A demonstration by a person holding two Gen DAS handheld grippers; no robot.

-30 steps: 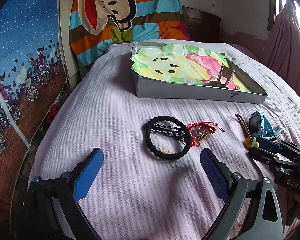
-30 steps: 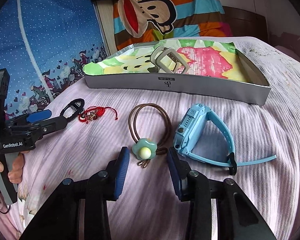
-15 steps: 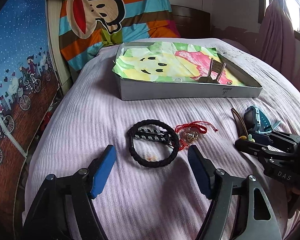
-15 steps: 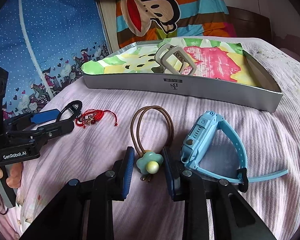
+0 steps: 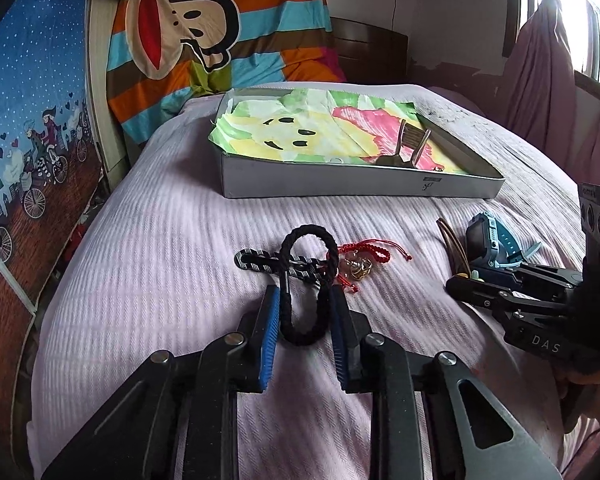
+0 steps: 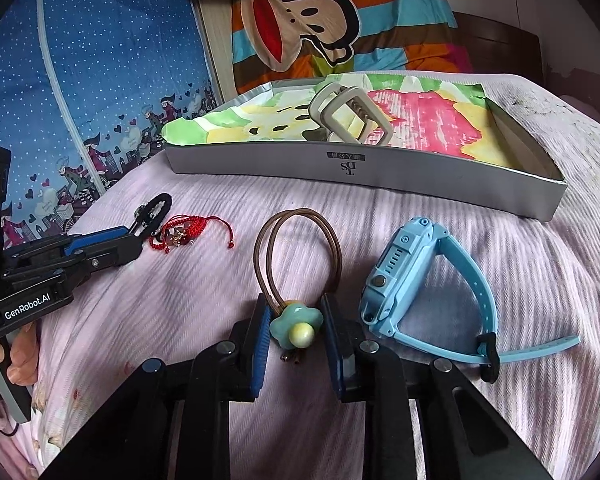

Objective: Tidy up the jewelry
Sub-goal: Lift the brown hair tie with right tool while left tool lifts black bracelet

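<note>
Black braided cord, the bracelet [image 5: 304, 280], lies on the pink bedspread [image 5: 160, 272] and is squeezed into a long loop by the left claw [image 5: 304, 300], whose jaws have just been closing on its sides; it looks clenched on the bracelet, though not yet lifted. A striped hair clip [image 5: 260, 265] lies under the loop's far end and may drag along, and a red string bracelet [image 5: 364, 258] sits just beside it. The right claw [image 6: 294, 312] is closed around the brown hair tie [image 6: 300, 248] at its green flower charm [image 6: 296, 322], pads touching the charm's edges. A blue watch [image 6: 416, 280] rests near it on its side. Behind everything stands the grey box [image 6: 364, 166] lined with coloured paper, a beige hair claw clip [image 6: 352, 116] already inside, so both pieces seem bound there.
</note>
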